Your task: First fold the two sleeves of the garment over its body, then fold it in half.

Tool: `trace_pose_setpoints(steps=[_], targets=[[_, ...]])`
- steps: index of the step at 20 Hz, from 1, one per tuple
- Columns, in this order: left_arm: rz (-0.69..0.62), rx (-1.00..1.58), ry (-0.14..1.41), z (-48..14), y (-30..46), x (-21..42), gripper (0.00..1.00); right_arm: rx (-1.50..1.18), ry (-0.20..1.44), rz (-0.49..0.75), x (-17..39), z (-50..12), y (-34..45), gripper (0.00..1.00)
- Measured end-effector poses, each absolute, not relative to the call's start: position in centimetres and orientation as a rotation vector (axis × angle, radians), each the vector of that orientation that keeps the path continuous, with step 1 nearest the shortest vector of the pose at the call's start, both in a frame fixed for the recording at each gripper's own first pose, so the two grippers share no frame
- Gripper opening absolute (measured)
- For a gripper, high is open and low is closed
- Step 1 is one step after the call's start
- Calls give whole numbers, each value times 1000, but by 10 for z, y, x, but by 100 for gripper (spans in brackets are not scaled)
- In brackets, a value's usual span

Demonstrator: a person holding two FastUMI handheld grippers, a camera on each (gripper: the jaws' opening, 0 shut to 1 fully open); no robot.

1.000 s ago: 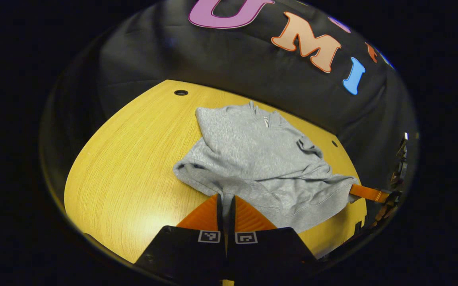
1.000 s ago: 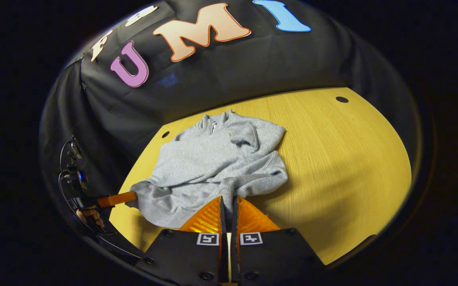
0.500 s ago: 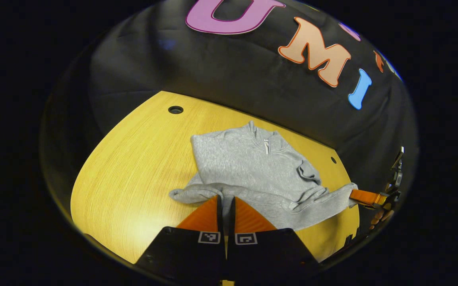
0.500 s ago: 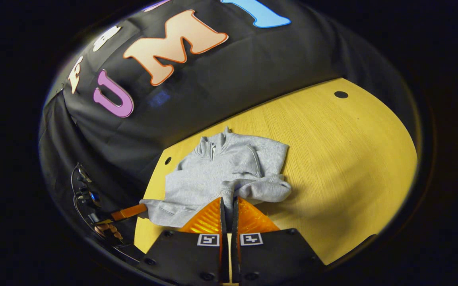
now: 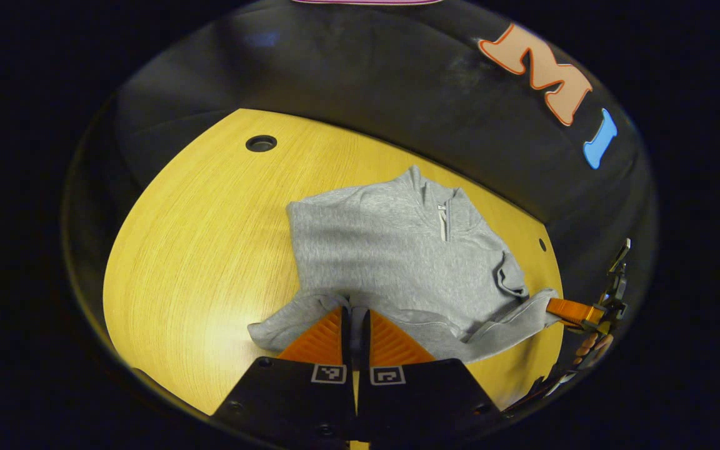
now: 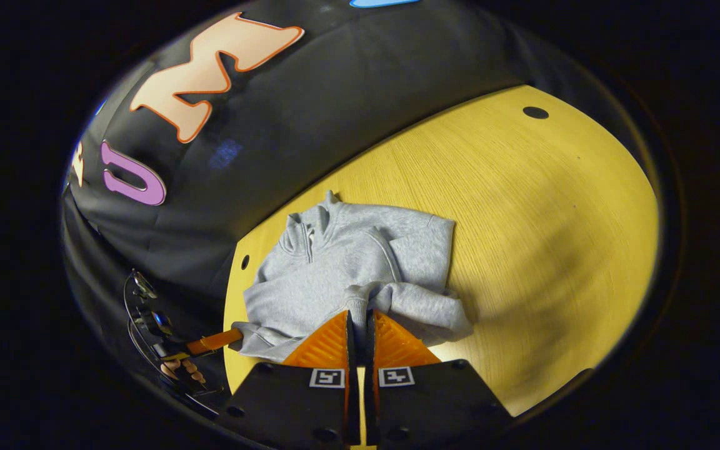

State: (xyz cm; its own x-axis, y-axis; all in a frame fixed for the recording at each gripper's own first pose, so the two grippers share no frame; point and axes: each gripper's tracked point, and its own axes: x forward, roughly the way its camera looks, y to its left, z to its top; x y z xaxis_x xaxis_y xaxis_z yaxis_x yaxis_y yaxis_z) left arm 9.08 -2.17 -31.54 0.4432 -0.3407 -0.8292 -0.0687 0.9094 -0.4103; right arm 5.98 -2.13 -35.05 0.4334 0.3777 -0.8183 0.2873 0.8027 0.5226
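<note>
grey garment (image 5: 391, 250) hem pinched in both closed claws, left claw (image 5: 355, 312) and right claw (image 6: 359, 315), low over table (image 5: 197, 250).

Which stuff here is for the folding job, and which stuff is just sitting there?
For the job:
- grey sweater, hem pinched at two spots
- left gripper, jaws shut on the sweater
- right gripper, jaws shut on the sweater

Just there:
- yellow wooden table with small round holes
- black cloth wall

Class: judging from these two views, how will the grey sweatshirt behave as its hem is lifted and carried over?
Probably floppy: the grey sweatshirt drapes and wrinkles between the left gripper and right gripper. Likely light, since pinches hold it. It may drag across the table.
</note>
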Motion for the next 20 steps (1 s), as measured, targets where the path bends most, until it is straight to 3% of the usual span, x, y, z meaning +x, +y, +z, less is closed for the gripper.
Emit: trace_pose_setpoints(steps=[1,4,5,6,7,8,9,10,11,12,15,17,20], targets=[[-169,-421,1133,-319,-22,92,0,688,1163,55,62,-356,-18,11],[-157,-409,1199,-328,-22,97,2,740,1177,24,70,-359,-15,10],[-146,-383,1201,-327,-20,100,4,731,1158,1,74,-359,-20,19],[-134,-349,1175,-320,-13,107,25,705,1119,-18,84,-357,-27,29],[-130,-324,1125,-318,-14,118,33,684,1079,-21,91,-357,-27,52],[-129,-312,1067,-305,-13,127,60,663,1045,-22,97,-352,-30,74],[-115,-292,1009,-291,-9,135,71,641,1007,-25,101,-340,-38,96],[-112,-277,950,-279,-7,142,98,623,968,-32,107,-334,-41,92],[-100,-257,896,-266,-5,146,99,609,926,-39,110,-324,-45,98],[-90,-238,847,-254,-1,150,95,593,882,-47,114,-314,-50,94],[-57,-212,695,-210,9,151,96,506,742,-38,117,-276,-58,99],[-43,-179,572,-178,15,149,96,414,649,-12,113,-245,-58,94],[-37,-80,425,-140,16,133,95,261,525,14,101,-205,-57,98]])
